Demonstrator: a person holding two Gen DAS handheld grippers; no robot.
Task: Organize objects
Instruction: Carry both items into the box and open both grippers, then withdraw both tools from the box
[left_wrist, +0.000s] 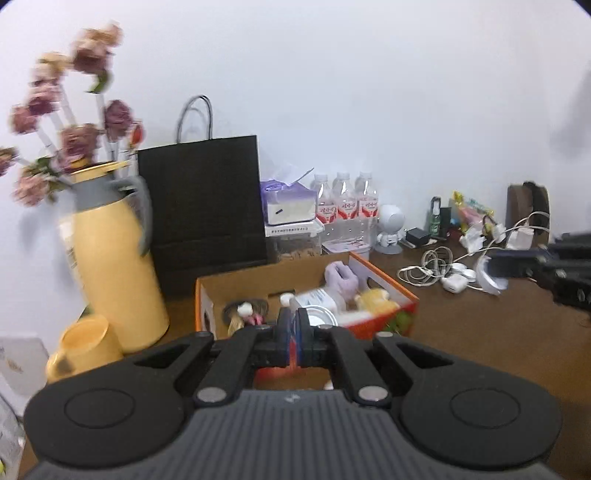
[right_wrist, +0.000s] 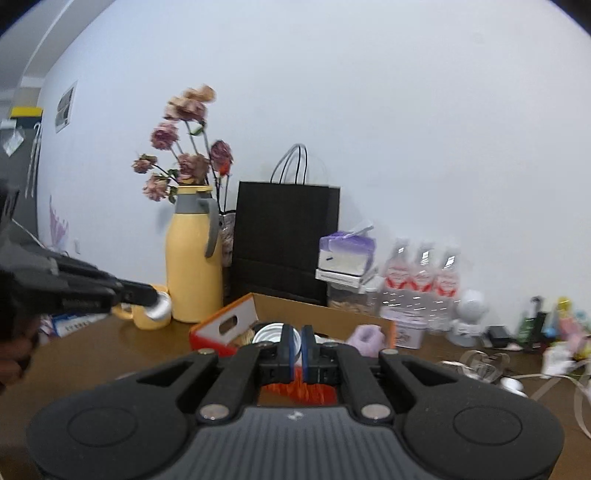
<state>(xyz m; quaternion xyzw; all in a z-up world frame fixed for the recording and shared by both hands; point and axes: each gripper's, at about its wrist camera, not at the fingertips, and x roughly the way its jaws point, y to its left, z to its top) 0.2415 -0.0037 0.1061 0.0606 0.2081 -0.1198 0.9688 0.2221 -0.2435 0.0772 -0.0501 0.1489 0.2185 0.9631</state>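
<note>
An orange cardboard box sits on the brown table and holds a round tin, a lilac item, a yellow item and small toys. My left gripper is shut and empty just above the box's near edge. My right gripper is shut and empty over the same box, above the tin. The right gripper also shows at the right of the left wrist view with a white curved scrap at its tip; whether it grips it is unclear.
A yellow thermos with dried flowers and a yellow mug stand left. A black paper bag, tissue box, water bottles, white robot toy and tangled cables line the wall.
</note>
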